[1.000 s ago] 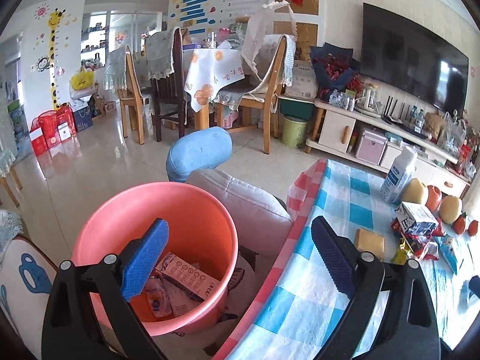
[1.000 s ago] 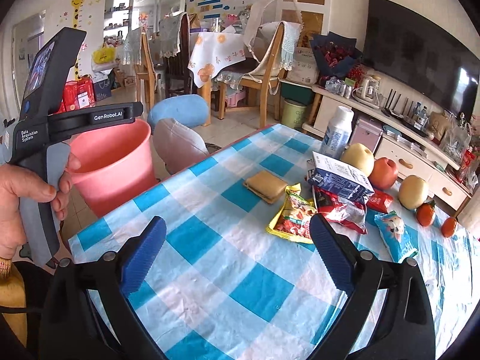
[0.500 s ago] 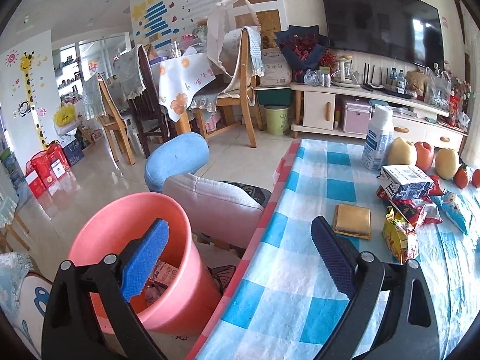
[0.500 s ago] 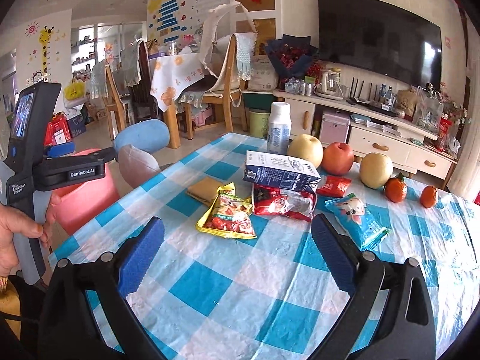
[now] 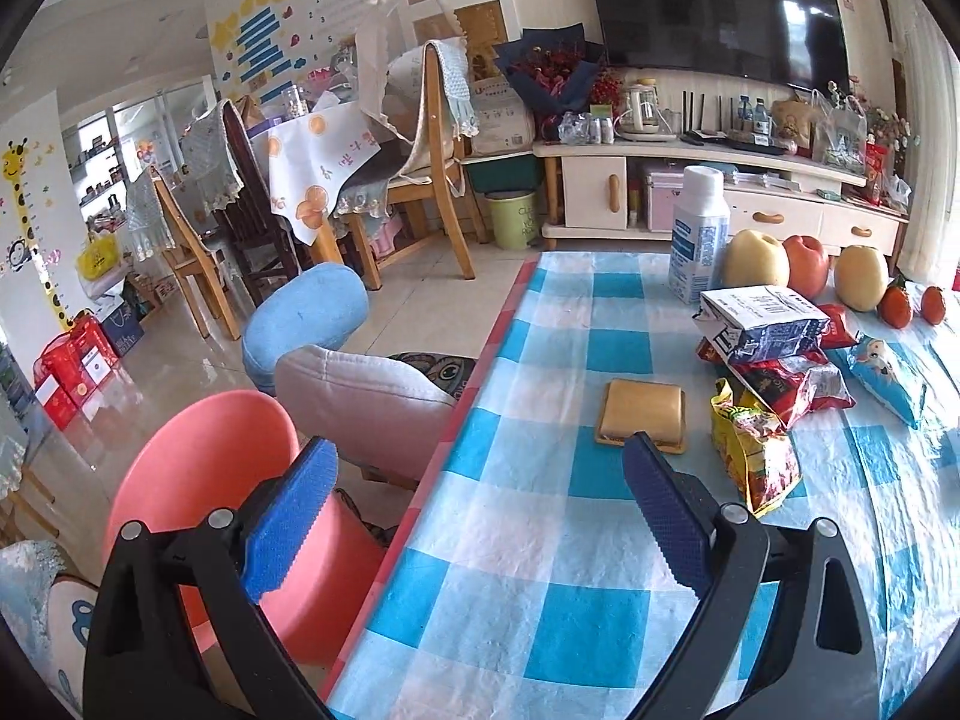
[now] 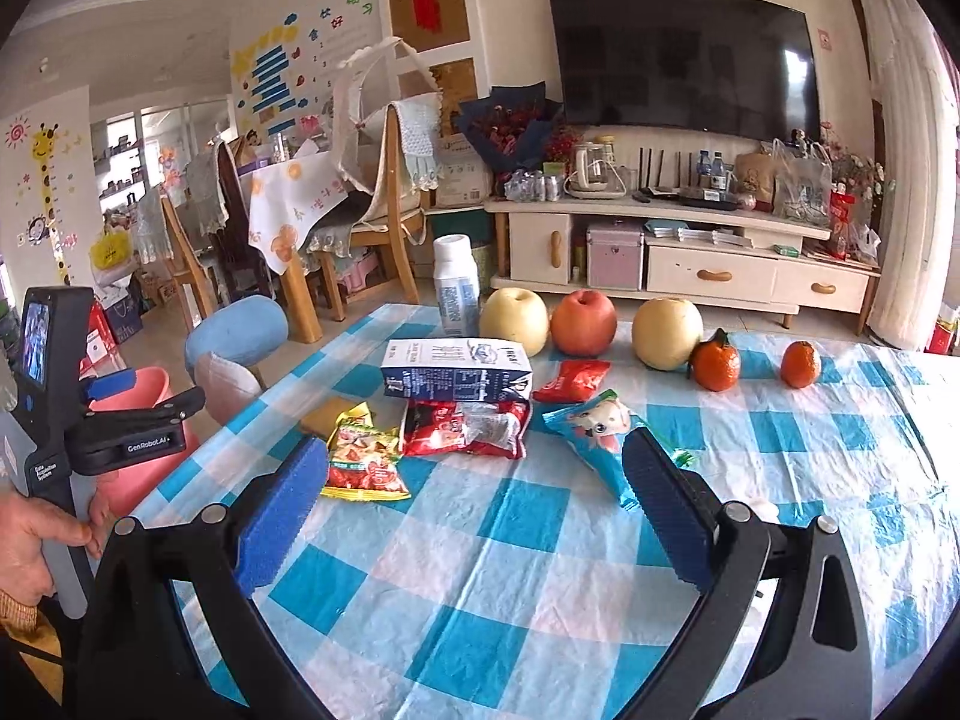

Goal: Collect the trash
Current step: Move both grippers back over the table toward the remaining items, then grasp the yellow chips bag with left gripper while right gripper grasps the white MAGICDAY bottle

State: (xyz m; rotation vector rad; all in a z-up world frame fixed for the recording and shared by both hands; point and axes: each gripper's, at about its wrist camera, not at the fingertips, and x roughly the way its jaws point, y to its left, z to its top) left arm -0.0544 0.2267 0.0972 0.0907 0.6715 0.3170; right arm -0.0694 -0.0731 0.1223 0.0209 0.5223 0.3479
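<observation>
Several wrappers (image 6: 462, 429) litter the checkered tablecloth (image 6: 540, 570).

Checked table (image 6: 540, 540) carries milk carton (image 6: 456, 369), snack wrappers (image 6: 366, 462), fruit (image 6: 583, 323), white bottle (image 6: 456, 294)

Left gripper (image 5: 474, 516): black plastic frame, two angled arms, each with a round silver screw head near the joint; fingers (image 5: 288, 519) faced with bright blue, finely ribbed pads, sawtooth along the lower edge. Right gripper (image 6: 474, 516): same black frame, silver screws, blue textured pads. Seen from the right wrist view, the left unit has a grey handle, a black body lettered "GenRobot.AI", and a small lit screen. Left hand (image 6: 36, 537): bare skin, ochre knitted cuff at the wrist.
</observation>
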